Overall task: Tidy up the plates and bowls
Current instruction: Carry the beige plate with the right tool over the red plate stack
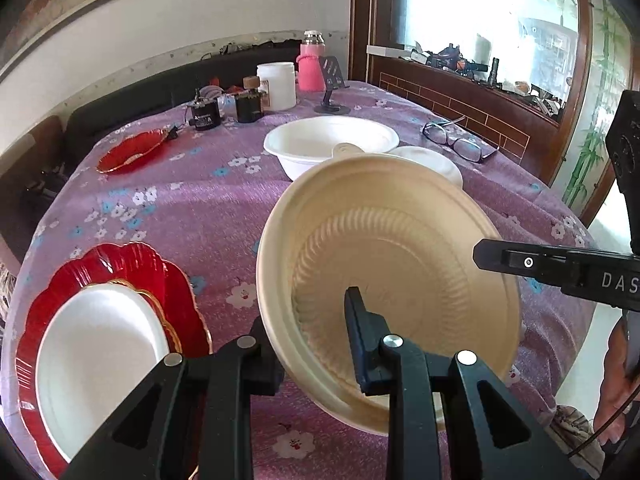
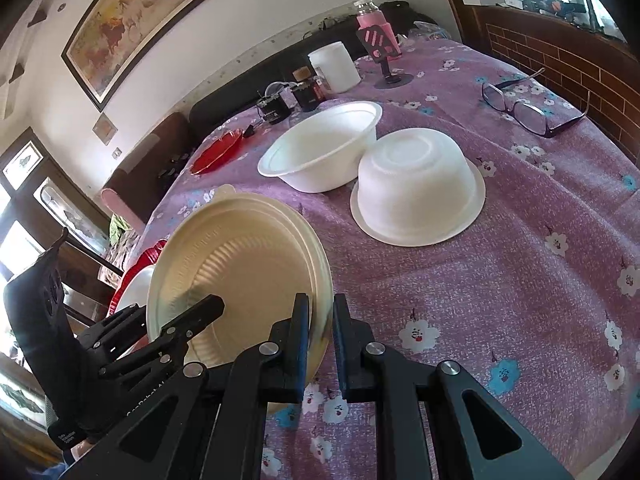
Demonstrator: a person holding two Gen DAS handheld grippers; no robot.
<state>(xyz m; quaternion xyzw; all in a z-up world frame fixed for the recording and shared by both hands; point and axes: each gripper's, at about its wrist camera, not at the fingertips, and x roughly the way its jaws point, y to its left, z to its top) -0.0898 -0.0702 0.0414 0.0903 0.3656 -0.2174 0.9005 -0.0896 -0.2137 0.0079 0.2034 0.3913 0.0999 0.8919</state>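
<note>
A beige ribbed plate hangs tilted above the purple flowered tablecloth, held from two sides. My left gripper is shut on its near rim, one finger inside the dish and one behind it. In the right wrist view my right gripper is shut on the beige plate at its right rim. A white plate lies on a red scalloped plate at the lower left. An upright white bowl stands beside an upturned white bowl.
A small red plate lies at the far left. Jars, a white tub, a pink bottle and a phone stand crowd the far edge. Glasses lie at the right. A person's hand shows at the lower right.
</note>
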